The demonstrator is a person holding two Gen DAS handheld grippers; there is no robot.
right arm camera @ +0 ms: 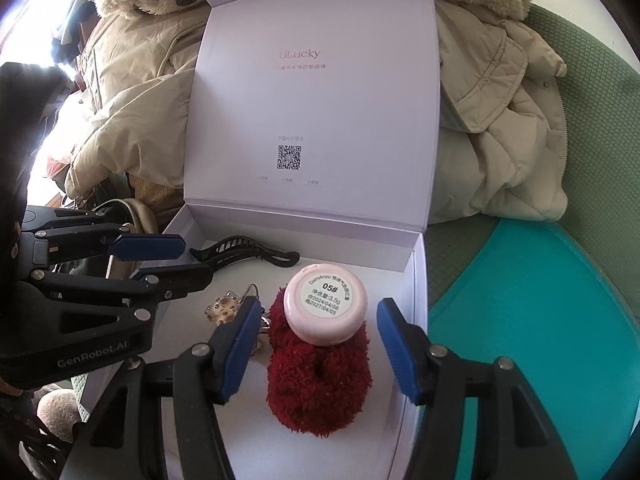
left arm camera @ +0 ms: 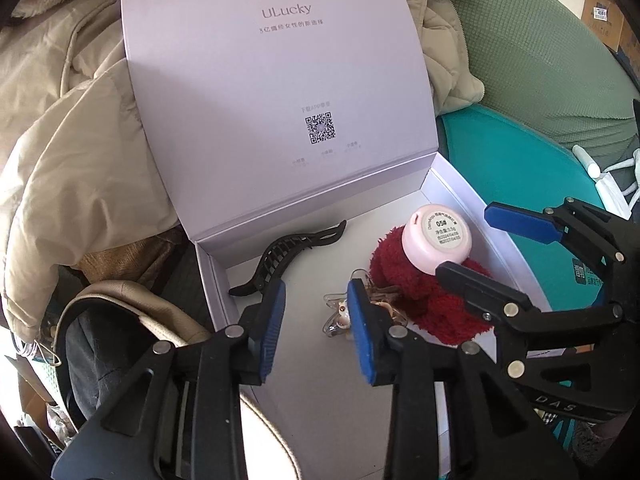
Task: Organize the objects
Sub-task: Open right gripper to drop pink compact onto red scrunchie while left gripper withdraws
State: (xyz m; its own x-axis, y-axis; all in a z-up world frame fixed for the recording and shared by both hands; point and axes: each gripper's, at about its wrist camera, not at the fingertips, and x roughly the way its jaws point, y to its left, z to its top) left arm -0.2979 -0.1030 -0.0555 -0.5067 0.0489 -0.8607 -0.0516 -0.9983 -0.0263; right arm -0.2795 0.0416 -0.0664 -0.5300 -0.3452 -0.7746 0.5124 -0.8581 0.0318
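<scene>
A white box (left arm camera: 460, 196) (right arm camera: 416, 280) lies with its lid (left arm camera: 280, 80) (right arm camera: 312, 100) standing up behind it. Inside are a black claw clip (left arm camera: 280, 256) (right arm camera: 240, 250), a small clear beaded clip (left arm camera: 338, 316) (right arm camera: 226, 308), and a red fluffy scrunchie (left arm camera: 420, 292) (right arm camera: 320, 380). A pink round compact (left arm camera: 436, 236) (right arm camera: 326, 304) rests on the scrunchie. My left gripper (left arm camera: 316, 320) (right arm camera: 176, 264) hovers open over the bare box floor, just in front of the claw clip. My right gripper (right arm camera: 318, 320) (left arm camera: 464, 240) is open, its pads either side of scrunchie and compact without touching them.
Beige padded coats (left arm camera: 60, 140) (right arm camera: 500, 120) are heaped behind and beside the box. A green sofa (left arm camera: 540, 60) (right arm camera: 592, 120) and a teal surface (left arm camera: 520, 168) (right arm camera: 520, 320) lie to the right. A beige bag (left arm camera: 132, 304) sits against the box's left wall.
</scene>
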